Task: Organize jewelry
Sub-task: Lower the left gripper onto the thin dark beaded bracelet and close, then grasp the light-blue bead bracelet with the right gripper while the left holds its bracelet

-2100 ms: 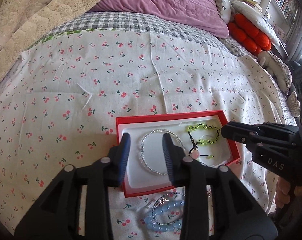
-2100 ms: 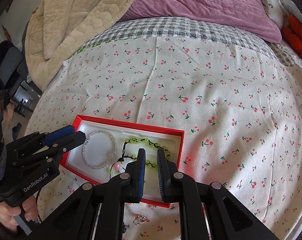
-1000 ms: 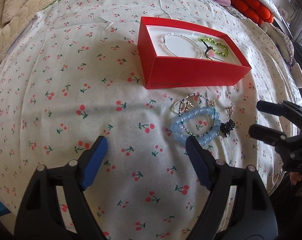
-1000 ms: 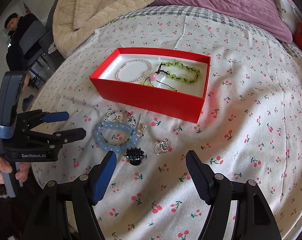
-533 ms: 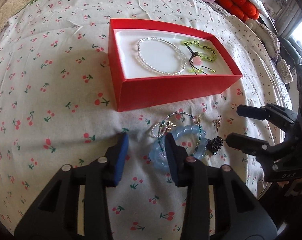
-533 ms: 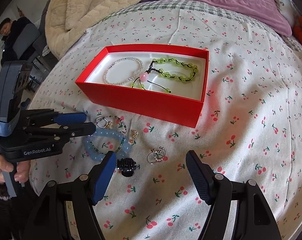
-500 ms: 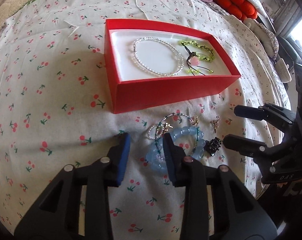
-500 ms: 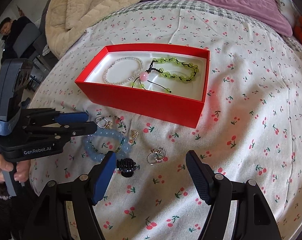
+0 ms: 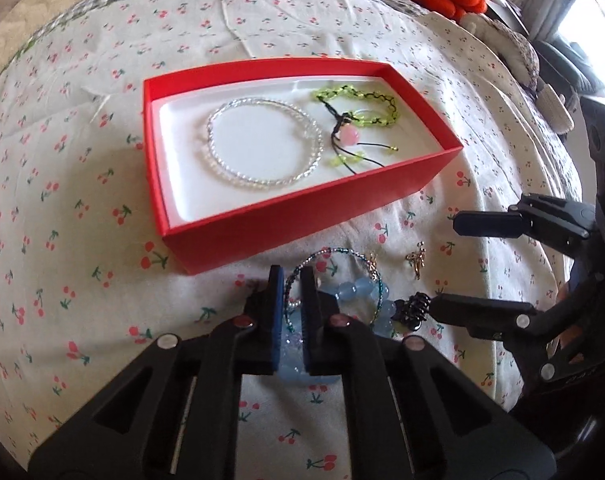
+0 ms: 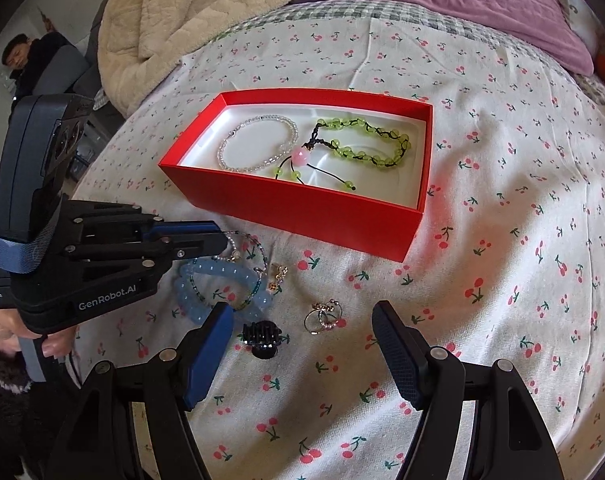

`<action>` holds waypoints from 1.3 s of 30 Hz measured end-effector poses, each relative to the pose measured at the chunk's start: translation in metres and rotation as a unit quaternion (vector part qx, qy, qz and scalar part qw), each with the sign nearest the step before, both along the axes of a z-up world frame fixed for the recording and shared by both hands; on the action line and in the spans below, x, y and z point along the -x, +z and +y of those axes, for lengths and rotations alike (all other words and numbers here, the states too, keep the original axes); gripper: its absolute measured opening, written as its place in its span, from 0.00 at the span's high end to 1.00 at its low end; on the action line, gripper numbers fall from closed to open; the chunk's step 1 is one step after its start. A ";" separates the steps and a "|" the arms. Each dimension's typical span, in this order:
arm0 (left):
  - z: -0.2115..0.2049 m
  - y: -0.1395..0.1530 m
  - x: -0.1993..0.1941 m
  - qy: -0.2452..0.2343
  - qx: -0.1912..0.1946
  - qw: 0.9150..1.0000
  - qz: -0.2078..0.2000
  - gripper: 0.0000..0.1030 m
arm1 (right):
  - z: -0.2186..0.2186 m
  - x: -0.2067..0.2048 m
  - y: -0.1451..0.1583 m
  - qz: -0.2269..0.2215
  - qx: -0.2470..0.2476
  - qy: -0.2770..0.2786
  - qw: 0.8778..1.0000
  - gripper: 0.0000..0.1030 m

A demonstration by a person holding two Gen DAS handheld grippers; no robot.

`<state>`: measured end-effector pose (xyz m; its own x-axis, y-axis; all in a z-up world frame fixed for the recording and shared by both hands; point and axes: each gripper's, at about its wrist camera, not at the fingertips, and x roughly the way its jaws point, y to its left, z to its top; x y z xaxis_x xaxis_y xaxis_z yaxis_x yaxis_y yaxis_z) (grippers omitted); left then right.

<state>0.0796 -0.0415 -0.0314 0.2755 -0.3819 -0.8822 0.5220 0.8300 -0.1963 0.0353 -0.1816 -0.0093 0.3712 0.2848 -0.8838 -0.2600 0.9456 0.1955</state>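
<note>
Left gripper – jaws clamped on the thin beaded bracelet (atop the blue bracelet); right gripper, jaws apart, hovers near the black hair clip. Farther off, the red box on the bed.

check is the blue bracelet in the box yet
No, the blue bracelet lies on the sheet in front of the red box.
</note>
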 end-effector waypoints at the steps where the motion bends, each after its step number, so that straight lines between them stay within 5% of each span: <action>1: -0.002 -0.001 -0.001 -0.009 -0.007 1.000 -0.004 0.93 | -0.001 0.001 0.002 -0.001 -0.002 -0.001 1.000 0.29; 13: -0.022 -0.011 -0.003 -0.044 -0.048 0.998 -0.017 0.89 | -0.007 0.005 0.007 -0.004 0.000 -0.005 1.000 0.29; 16: -0.022 -0.008 0.000 -0.043 -0.048 0.998 -0.015 0.96 | -0.005 0.005 0.007 -0.003 0.002 -0.004 1.000 0.29; 26: 0.009 0.027 0.011 0.009 0.002 1.000 -0.028 0.96 | 0.008 0.007 0.012 -0.006 0.004 0.012 1.000 0.29; 39: 0.085 0.018 0.026 0.103 -0.027 0.994 0.017 0.96 | 0.032 -0.008 -0.003 0.054 -0.032 0.023 0.998 0.36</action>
